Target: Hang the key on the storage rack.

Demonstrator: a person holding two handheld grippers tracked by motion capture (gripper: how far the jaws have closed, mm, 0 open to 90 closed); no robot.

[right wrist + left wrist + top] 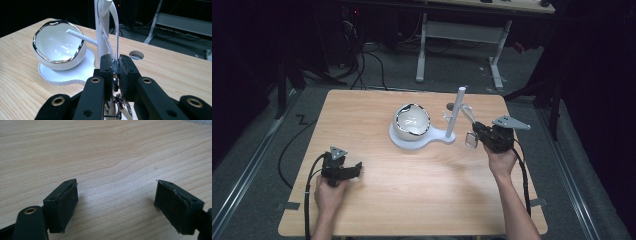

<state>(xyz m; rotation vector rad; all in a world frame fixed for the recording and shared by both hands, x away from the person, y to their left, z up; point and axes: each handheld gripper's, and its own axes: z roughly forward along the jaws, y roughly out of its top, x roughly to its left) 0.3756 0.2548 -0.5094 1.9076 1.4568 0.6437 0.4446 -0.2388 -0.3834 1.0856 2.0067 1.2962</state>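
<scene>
R gripper (115, 72) is shut tight on a thin silvery chain (113, 45) hanging off the white stand (455, 117) by the bowl (412, 121). L gripper (116, 202) gapes wide over bare table (100, 150). Pull too hard & stand may tip.

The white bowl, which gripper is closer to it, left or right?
Right. The right gripper is just past the stand's post beside the white bowl, shut on a silvery strand; the left gripper sits farther off, toward the table's near-left corner.
</scene>
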